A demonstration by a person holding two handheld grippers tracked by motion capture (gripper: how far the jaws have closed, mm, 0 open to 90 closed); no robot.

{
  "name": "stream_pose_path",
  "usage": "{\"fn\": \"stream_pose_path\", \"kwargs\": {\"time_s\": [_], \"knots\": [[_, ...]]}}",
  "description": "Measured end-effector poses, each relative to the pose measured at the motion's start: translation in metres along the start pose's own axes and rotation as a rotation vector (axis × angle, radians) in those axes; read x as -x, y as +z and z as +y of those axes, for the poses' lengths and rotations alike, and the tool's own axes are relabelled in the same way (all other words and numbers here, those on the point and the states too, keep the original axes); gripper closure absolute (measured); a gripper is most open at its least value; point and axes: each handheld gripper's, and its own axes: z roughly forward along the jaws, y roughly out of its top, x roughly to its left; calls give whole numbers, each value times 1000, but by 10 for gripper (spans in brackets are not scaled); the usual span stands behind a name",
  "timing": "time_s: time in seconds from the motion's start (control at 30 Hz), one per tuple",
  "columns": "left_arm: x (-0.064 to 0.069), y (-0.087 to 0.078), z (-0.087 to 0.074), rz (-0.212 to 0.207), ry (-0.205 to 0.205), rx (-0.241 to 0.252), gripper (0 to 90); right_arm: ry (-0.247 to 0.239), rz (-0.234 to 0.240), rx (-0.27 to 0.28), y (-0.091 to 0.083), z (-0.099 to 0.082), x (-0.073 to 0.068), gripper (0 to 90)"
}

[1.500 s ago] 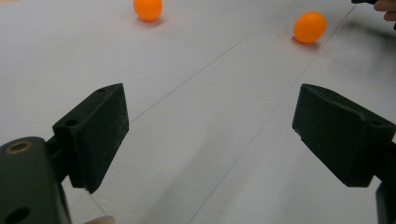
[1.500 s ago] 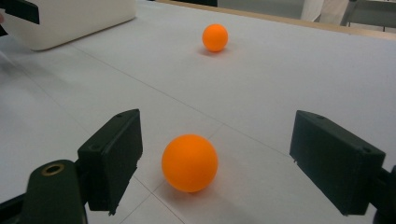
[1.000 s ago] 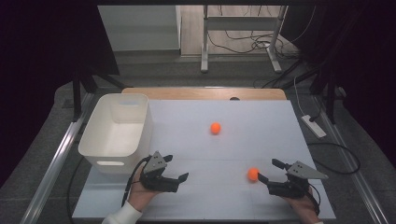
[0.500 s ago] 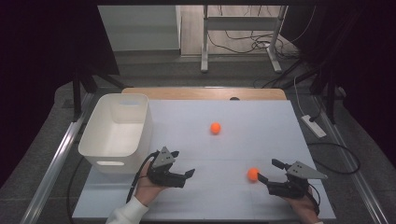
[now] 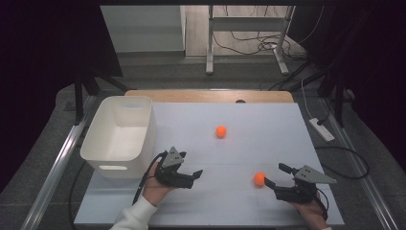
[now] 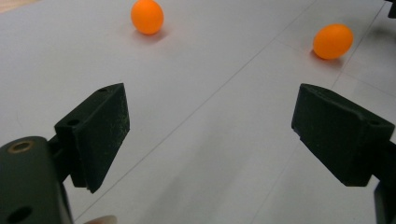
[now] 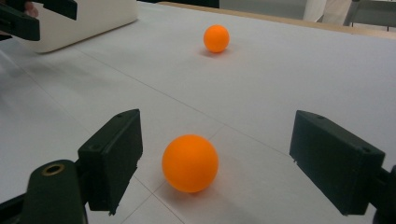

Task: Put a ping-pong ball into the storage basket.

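between spread right gripper (image 7: 215, 163) fingers: unmarked orange ball (image 7: 190, 163).

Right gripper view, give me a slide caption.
Open right gripper lines up on the near ball, far ball and tub beyond.

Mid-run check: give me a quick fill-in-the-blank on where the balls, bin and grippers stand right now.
1. Both balls on the table are coloured ____.
2. The near ball lies on the table between the open jaws of the ____ gripper.
3. The white bin stands at the table's ____ edge.
4. The left gripper holds ____.

Missing words: orange; right; left; nothing
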Motion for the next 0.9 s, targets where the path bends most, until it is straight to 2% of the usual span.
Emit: {"fn": "stream_pose_path", "kwargs": {"time_s": [0.37, 0.9], "knots": [[-6, 5, 11, -19, -13, -5, 123, -4, 4, 0, 1, 0, -1, 176], [-10, 16, 33, -32, 3, -4, 123, -9, 1, -10, 2, 0, -1, 176]]}}
